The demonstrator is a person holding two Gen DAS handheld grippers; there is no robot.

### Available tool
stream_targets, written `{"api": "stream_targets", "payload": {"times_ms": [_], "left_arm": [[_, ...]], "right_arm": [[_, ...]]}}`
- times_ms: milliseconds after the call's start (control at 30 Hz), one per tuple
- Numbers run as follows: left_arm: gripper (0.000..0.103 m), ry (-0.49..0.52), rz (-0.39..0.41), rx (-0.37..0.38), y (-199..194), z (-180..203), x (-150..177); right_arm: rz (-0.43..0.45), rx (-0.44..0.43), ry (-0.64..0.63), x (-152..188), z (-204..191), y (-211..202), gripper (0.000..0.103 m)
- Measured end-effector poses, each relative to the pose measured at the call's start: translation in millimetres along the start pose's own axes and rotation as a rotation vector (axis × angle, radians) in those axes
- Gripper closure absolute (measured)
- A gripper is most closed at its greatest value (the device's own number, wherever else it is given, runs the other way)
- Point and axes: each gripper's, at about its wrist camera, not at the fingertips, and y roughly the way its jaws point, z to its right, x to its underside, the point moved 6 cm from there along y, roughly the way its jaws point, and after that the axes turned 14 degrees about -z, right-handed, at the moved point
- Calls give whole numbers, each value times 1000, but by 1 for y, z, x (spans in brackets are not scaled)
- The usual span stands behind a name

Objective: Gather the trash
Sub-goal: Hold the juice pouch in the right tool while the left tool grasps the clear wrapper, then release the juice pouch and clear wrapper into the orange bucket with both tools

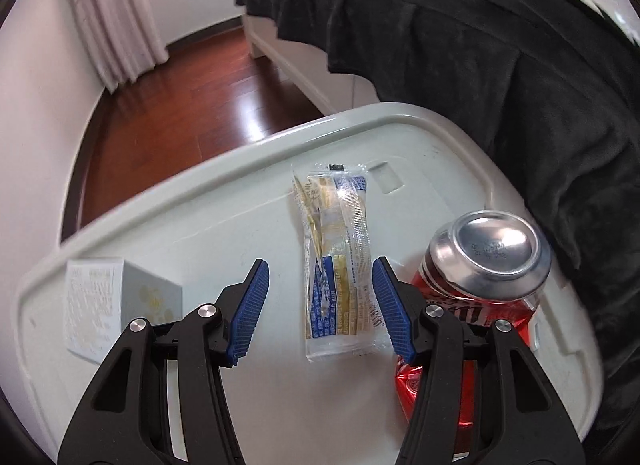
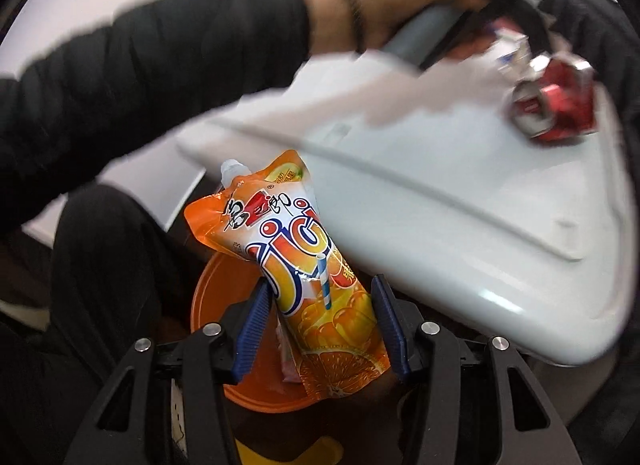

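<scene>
- At lower centre of the left wrist view, our left gripper [image 1: 320,297] stands spread, empty, over a clear snack wrapper [image 1: 338,261] on the white table [image 1: 240,205].
- Our right gripper [image 2: 320,321] pinches an orange jelly drink pouch [image 2: 316,285] above an orange bin [image 2: 212,285].

Red crushed can [image 1: 480,289], orange pouch [image 2: 320,277], blue-and-yellow printed wrapper [image 1: 340,261], white table [image 1: 224,201].

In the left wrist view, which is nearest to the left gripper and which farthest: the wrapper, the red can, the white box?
1. Wrapper: between the open jaws of the left gripper.
2. Red can: just right of the right jaw.
3. White box: left, farthest.
</scene>
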Motion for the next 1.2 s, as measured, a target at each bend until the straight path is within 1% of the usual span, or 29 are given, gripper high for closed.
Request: {"api": "stream_targets", "payload": {"times_ms": [33, 167, 200, 233, 267, 300, 333, 367, 400, 433, 500, 633, 700, 767, 833, 900, 967, 1000, 1100, 1133, 1200], "left_arm": [[50, 17, -5, -18, 2, 1, -1], [50, 54, -29, -46, 13, 4, -5], [55, 50, -47, -36, 18, 4, -6], [71, 42, -58, -29, 22, 4, -6], [74, 33, -66, -29, 26, 3, -6], [76, 23, -56, -24, 26, 3, -5], [84, 19, -52, -14, 26, 3, -4], [89, 18, -48, -4, 24, 4, -2], [92, 16, -40, -1, 22, 4, -1], [94, 11, -26, 14, 17, 4, 2], [95, 7, 2, 35, 7, 4, 5], [97, -33, 74, 90, -26, -1, 18], [97, -32, 107, 84, -47, -2, 31], [97, -44, 133, 101, -70, -7, 49], [97, -58, 168, 72, -93, -16, 70], [97, -107, 178, 107, -115, -31, 98], [97, -146, 193, 78, -135, -45, 135], [97, -155, 192, 75, -142, -49, 152], [97, -168, 158, 56, -157, -49, 218], [97, -176, 131, 87, -157, -45, 240], [97, -181, 88, 93, -159, -37, 281]], "right_arm": [[24, 2, 23, 0, 7, -13, 52], [51, 34, 53, 5, 25, -37, 52], [49, 38, 55, 7, 28, -38, 52], [45, 41, 55, 8, 30, -38, 52], [42, 41, 56, 8, 29, -35, 52], [41, 41, 56, 7, 28, -34, 52], [39, 38, 57, 8, 29, -34, 52], [38, 38, 57, 8, 29, -34, 52], [37, 38, 57, 9, 29, -31, 52], [38, 39, 58, 6, 30, -31, 52], [42, 42, 61, 5, 33, -37, 52], [54, 53, 80, 8, 34, -38, 52], [64, 63, 89, 10, 36, -41, 52], [75, 68, 104, 11, 39, -43, 52], [90, 78, 117, 11, 42, -45, 52], [110, 90, 131, 11, 45, -49, 52], [131, 100, 144, 10, 47, -54, 52], [135, 106, 144, 10, 47, -55, 52], [131, 109, 122, 11, 36, -52, 52], [122, 110, 110, 12, 31, -50, 52], [106, 106, 93, 14, 21, -43, 52]]}}
